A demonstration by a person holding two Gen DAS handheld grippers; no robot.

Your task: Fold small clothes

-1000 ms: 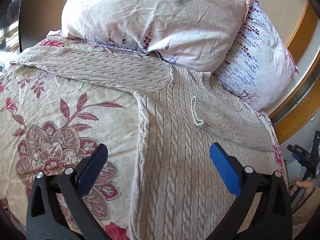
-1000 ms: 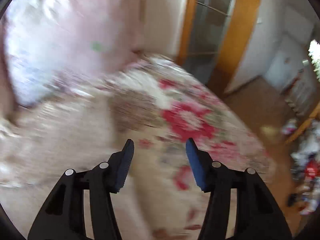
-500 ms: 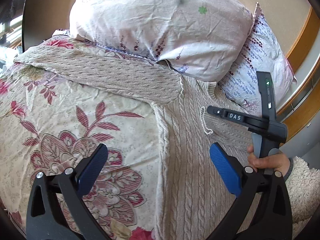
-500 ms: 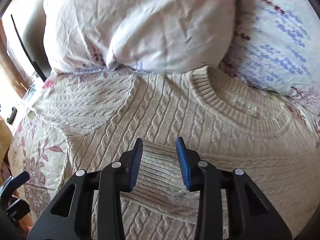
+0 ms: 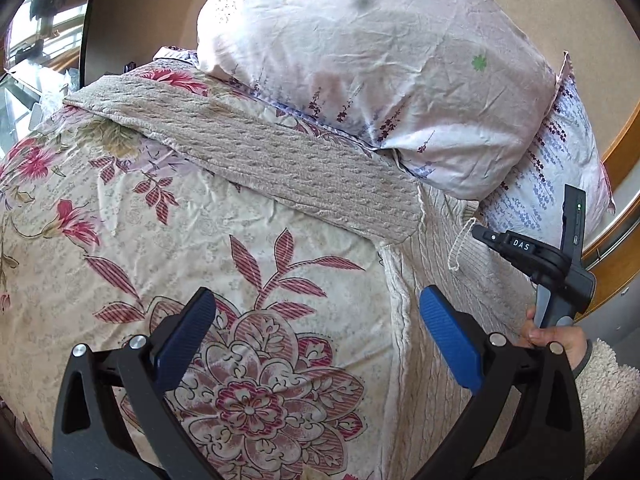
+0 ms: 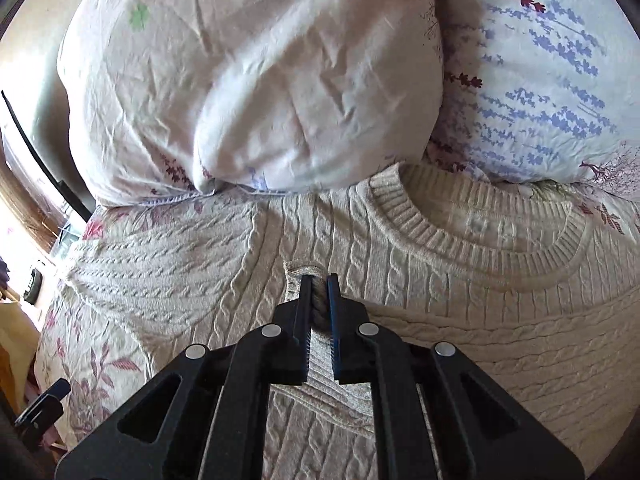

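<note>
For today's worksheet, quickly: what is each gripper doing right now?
Left gripper: open, holding nothing, above the bedspread.
Right gripper: shut on the sweater's cuff.

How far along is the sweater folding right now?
Early. Done: the sweater lies flat on the bed, one sleeve cuff already laid over its chest. In hand: the right hand-held gripper is shut on that cuff. Left: the other sleeve is spread out, the left hand-held gripper open and empty, the body unfolded.

Cable-knit wool sweater (image 6: 460, 320); crinkled cotton pillow (image 6: 260, 92).
</note>
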